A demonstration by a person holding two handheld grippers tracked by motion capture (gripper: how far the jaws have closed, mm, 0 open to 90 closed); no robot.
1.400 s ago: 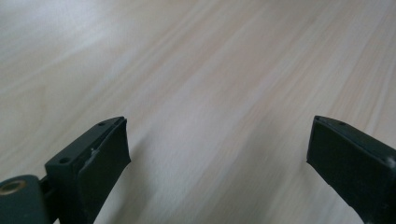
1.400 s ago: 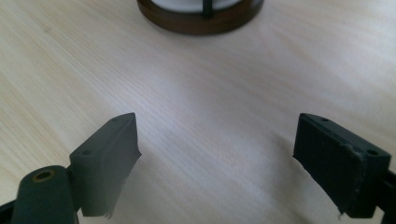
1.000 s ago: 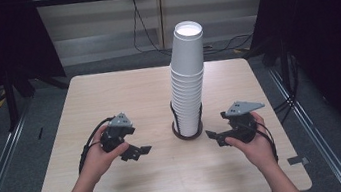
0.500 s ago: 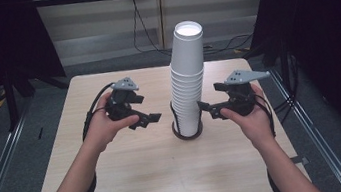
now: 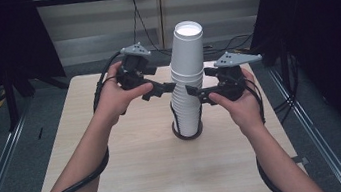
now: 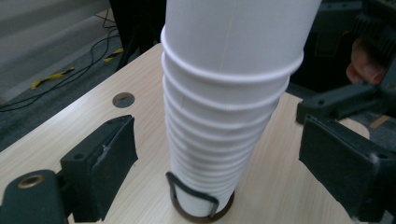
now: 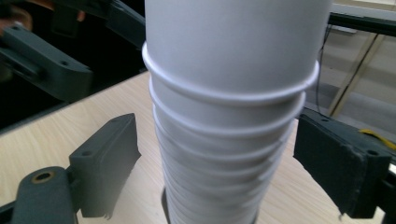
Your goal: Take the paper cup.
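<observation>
Both grippers have risen toward the paper cup stack (image 5: 187,81) in its ring holder (image 5: 188,133) mid-table; left gripper (image 5: 161,89) and right gripper (image 5: 193,93) flank it, jaws spread, positioned to separate cups.

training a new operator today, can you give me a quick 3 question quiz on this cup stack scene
1. True or false: both grippers are open, with the cup stack between their jaws.
2. What does the stack stand in? A) a dark ring holder B) a bowl C) a tray
3. Which gripper comes at the stack from the table's right side?

Key:
1. True: the left gripper and right gripper each straddle the stack, pads apart from it.
2. A
3. The right gripper.
</observation>
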